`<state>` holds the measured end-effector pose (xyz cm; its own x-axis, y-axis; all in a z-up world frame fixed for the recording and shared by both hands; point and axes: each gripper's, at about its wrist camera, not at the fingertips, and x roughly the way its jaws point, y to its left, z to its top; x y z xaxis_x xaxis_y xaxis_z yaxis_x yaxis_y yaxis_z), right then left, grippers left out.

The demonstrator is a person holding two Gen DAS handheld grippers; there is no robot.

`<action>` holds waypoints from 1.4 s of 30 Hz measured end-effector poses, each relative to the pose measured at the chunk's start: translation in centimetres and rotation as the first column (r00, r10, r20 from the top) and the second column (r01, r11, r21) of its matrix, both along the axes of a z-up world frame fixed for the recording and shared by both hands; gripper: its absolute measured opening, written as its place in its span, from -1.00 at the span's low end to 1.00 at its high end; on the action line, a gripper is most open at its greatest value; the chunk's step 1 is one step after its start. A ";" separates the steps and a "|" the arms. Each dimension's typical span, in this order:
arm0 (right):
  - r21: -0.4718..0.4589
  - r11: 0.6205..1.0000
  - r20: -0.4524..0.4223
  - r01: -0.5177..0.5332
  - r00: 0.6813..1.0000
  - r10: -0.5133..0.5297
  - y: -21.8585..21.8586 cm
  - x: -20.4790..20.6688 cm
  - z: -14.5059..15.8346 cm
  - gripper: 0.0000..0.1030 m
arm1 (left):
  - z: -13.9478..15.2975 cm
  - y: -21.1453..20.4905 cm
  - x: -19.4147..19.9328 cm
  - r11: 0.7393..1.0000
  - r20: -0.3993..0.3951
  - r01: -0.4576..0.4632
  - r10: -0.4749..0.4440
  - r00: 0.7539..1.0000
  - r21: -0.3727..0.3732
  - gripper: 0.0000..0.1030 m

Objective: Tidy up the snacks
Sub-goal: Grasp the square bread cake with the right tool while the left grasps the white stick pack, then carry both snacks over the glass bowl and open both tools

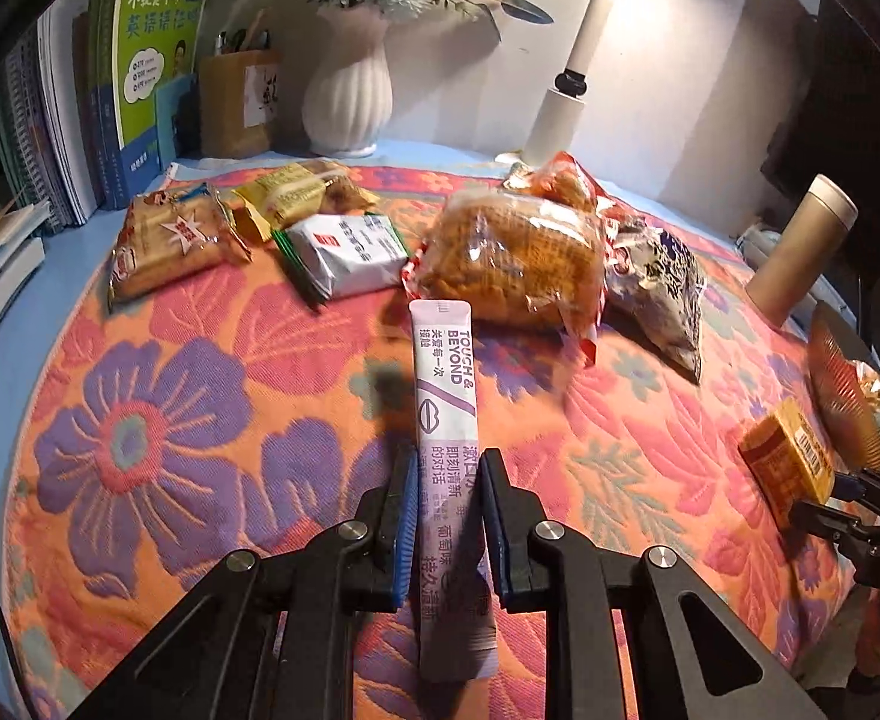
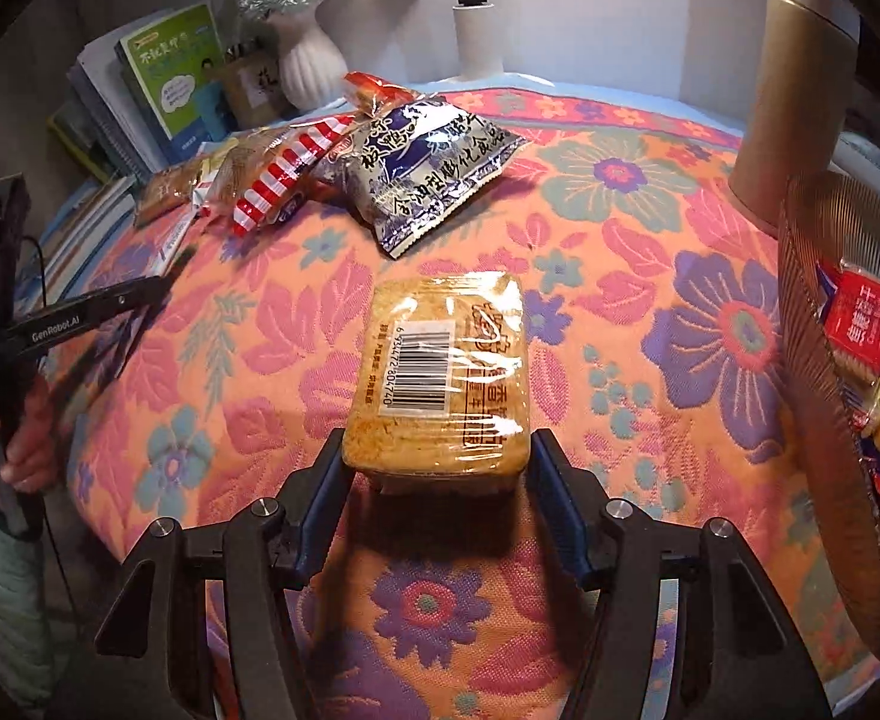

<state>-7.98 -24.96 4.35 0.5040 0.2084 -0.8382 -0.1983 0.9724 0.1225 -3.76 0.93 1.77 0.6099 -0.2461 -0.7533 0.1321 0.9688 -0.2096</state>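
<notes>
right gripper (image 2: 437,480) | fingers (image 2: 326,498) clamp wrapped snack block (image 2: 440,372) | above floral cloth (image 2: 620,276)

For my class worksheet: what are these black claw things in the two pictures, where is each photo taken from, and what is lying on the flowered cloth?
No robot here: a person holds a two-finger gripper in each hand, with a wide-angle camera on each looking along its fingers. One picture is from the left gripper, shut on a long purple sachet. The other is from the right gripper, shut on a wrapped yellow snack block. On the floral cloth lie more snack packets, including a blue-and-silver bag. A ribbed basket with snacks stands at the right.
</notes>
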 end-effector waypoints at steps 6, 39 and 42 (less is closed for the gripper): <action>-0.007 0.999 -0.001 0.044 0.999 -0.044 0.8 0.9 -0.7 0.26 | -0.1 -0.5 -0.8 1.000 -0.003 0.000 0.000 1.000 0.009 -0.63; 0.323 0.941 0.209 0.104 0.962 -0.178 -8.6 -4.4 8.8 0.03 | 11.2 -15.4 -3.9 0.964 0.214 0.264 -0.264 0.940 0.030 -0.63; 0.305 0.934 0.246 0.186 0.932 -0.266 -12.1 -5.1 9.7 0.03 | 12.1 -19.1 -3.4 0.946 0.220 0.324 -0.321 0.921 0.022 -0.63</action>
